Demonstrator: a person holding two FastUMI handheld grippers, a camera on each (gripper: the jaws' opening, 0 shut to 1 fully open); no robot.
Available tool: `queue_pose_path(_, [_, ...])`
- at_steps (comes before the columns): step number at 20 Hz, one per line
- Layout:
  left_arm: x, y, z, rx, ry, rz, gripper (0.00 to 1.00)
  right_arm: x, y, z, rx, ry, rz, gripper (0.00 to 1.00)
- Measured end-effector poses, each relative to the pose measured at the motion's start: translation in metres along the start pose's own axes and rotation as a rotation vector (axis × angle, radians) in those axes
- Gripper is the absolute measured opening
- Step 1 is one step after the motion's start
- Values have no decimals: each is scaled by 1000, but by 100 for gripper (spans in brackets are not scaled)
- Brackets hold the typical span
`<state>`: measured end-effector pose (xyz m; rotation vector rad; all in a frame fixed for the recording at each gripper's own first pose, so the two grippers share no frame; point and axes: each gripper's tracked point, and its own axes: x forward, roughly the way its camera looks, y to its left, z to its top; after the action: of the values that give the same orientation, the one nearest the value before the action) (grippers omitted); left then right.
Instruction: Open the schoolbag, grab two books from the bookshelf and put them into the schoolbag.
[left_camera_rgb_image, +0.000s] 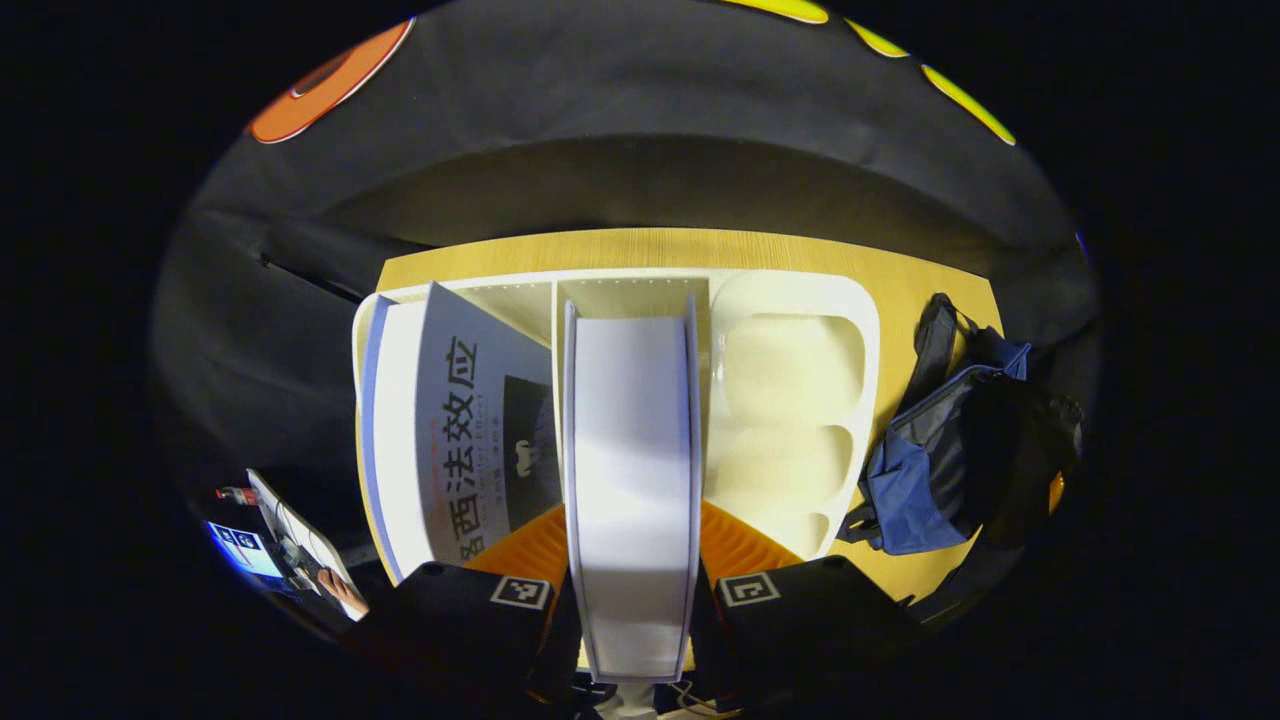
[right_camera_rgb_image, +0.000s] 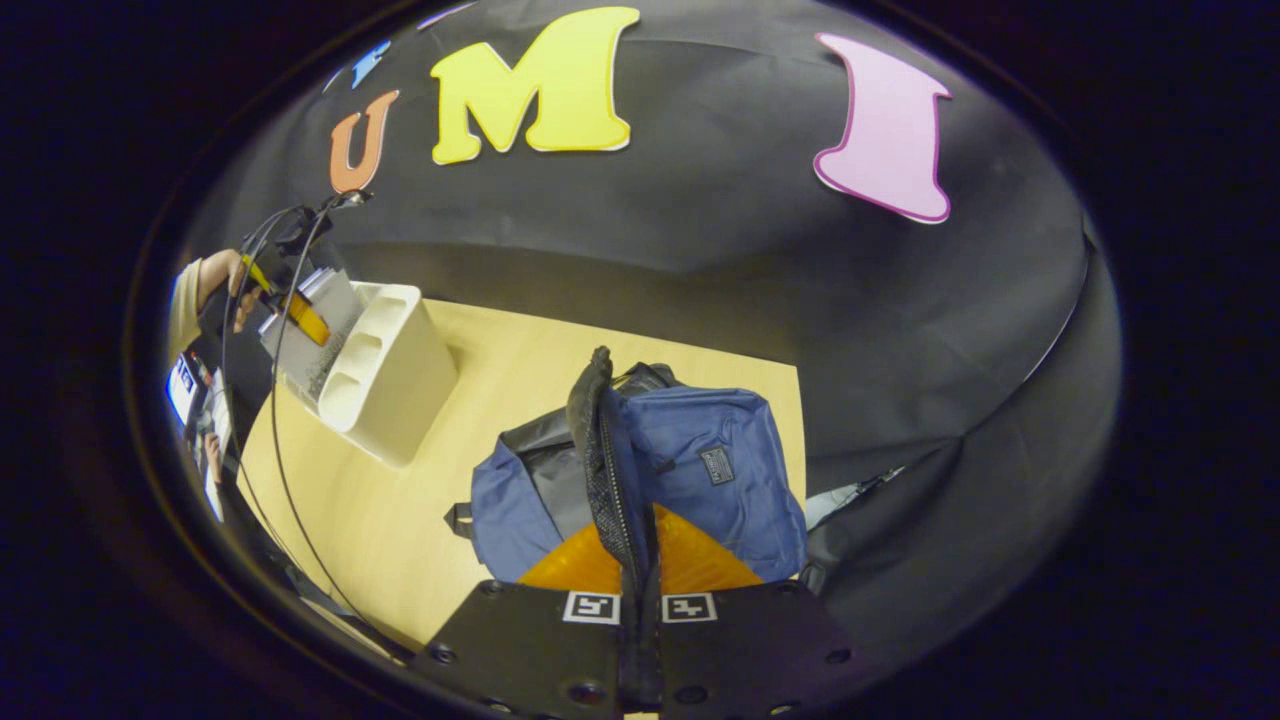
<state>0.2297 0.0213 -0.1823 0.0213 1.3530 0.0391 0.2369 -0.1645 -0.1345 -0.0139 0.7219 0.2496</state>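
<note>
L hand-held gripper (left_camera_rgb_image: 632, 590) is clamping a white book (left_camera_rgb_image: 632, 480) standing in the bookshelf (left_camera_rgb_image: 800, 300) on the desk (left_camera_rgb_image: 930, 270). R hand-held gripper (right_camera_rgb_image: 640, 610) is pinching the schoolbag (right_camera_rgb_image: 720, 470) flap edge, w/ bag sitting on desk right of shelf.

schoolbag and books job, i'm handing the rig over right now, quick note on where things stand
Left tool: shut on a white book at the white bookshelf.
Right tool: shut on the edge of the blue schoolbag, holding its flap up on the wooden table.
Done: bag held open, first book gripped.
Left: carry this book into the bag, then fetch a second; another book stands left of it.
</note>
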Motion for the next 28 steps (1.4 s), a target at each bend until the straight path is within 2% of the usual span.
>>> queue_pose_path(3, [-39,-2,-18,-7,-27,-12,47,1,1,-5,9,10,15,1])
queue_pose_path(8, [-115,-6,-70,-2,-83,-73,47,-2,6,-6,3,0,29,1])
queue_pose_path(9, [-128,-7,-82,0,-90,-88,52,-4,7,-7,4,-1,36,1])
queue_pose_path(10, [-139,-9,-95,-1,-99,-103,52,-4,9,-10,2,-2,42,1])
queue_pose_path(11, [-149,-9,-107,-7,-108,-113,47,-5,10,-12,-1,-3,49,1])
queue_pose_path(16, [-169,-33,-162,-9,-116,-190,47,-2,11,-23,-11,15,65,1])
queue_pose_path(19, [-168,-63,-182,-19,-110,-276,47,-5,14,-25,-19,18,69,1])
queue_pose_path(20, [-167,-77,-186,-28,-113,-315,51,-5,16,-25,-17,21,72,1])
queue_pose_path(22, [-167,-107,-185,-45,-124,-418,47,-4,19,-27,-16,31,79,1])
queue_pose_path(23, [-165,-124,-185,-70,-110,-477,52,-3,19,-28,-16,41,78,1])
queue_pose_path(24, [-163,-139,-189,-96,-82,-521,51,-2,21,-30,-15,52,78,1])
queue_pose_path(28, [-135,-186,-187,-112,-46,-619,47,-1,22,-34,-18,92,78,1])
